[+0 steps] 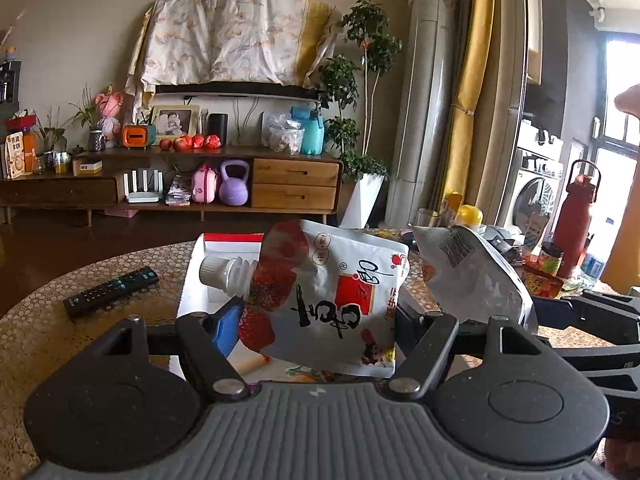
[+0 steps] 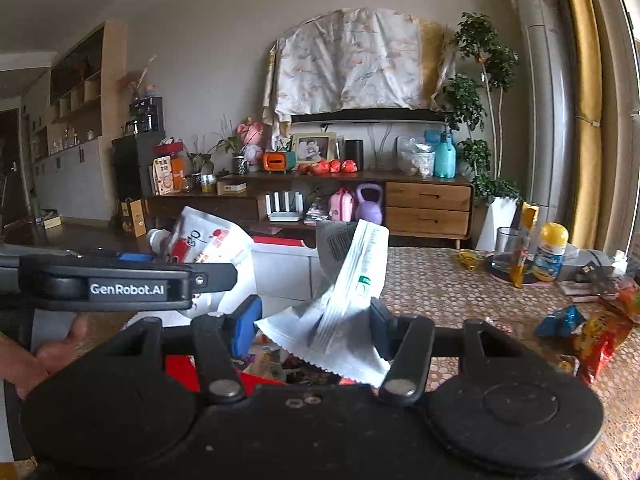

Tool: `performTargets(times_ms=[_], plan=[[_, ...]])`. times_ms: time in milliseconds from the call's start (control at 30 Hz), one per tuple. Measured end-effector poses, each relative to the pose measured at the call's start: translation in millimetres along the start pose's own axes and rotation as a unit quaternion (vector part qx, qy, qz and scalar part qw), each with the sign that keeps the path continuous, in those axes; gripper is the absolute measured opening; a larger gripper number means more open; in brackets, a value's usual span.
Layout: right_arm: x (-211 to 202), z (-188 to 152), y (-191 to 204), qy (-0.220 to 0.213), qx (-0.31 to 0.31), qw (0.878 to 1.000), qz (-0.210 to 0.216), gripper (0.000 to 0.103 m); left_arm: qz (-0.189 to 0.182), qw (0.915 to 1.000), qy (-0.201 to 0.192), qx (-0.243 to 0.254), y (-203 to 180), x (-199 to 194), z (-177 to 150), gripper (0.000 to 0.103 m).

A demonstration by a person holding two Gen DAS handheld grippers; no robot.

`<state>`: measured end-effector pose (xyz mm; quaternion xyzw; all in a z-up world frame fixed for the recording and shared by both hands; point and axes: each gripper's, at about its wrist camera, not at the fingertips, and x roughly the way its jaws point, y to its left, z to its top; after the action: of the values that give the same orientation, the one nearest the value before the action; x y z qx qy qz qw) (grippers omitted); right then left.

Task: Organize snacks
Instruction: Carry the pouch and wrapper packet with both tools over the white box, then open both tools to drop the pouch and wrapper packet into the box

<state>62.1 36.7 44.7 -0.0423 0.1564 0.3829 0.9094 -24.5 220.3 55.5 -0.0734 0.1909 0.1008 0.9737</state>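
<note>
My left gripper (image 1: 316, 316) is shut on a white spouted drink pouch (image 1: 332, 300) with red strawberries and black lettering, held above a white box with a red rim (image 1: 224, 242). Its white cap (image 1: 218, 270) points left. The pouch also shows in the right wrist view (image 2: 208, 248). My right gripper (image 2: 316, 320) is shut on a silver-white snack packet (image 2: 344, 292) with a barcode, held above the open box. The packet shows in the left wrist view (image 1: 476, 276), just right of the pouch. More snacks lie in the box under the right gripper (image 2: 280, 364).
A black remote (image 1: 112, 290) lies on the gold patterned table (image 1: 60, 320) at left. At the right of the table are loose snack bags (image 2: 600, 328), a blue packet (image 2: 560, 320), a glass (image 2: 506, 252), a yellow-capped bottle (image 2: 552, 252) and a red flask (image 1: 574, 224).
</note>
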Motion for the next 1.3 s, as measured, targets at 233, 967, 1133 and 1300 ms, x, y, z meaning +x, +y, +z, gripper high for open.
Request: performTargets(times_ms=[233,967,1133,1300], plan=[[15.2,5.3,5.2,0.009,-0.008,1.0,0.01,0.055,0.0,0.9999,0.012,0.007,13.2,16.4,3.8,0.073],[107.5,37.1,5.4,0.109,-0.03,0.991,0.064,0.055,-0.016,0.9881,0.136,0.069,51.1,113.8,26.2,0.073],[130.1,44.8,2.4,0.143,-0.038,0.986,0.073,0.055,-0.029,0.9798,0.191,0.053,60.5,136.5,30.6,0.073],[145.4,43.9,1.6,0.17,-0.05,0.981,0.073,0.055,-0.027,0.9731,0.224,0.05,62.0,150.0,31.3,0.073]])
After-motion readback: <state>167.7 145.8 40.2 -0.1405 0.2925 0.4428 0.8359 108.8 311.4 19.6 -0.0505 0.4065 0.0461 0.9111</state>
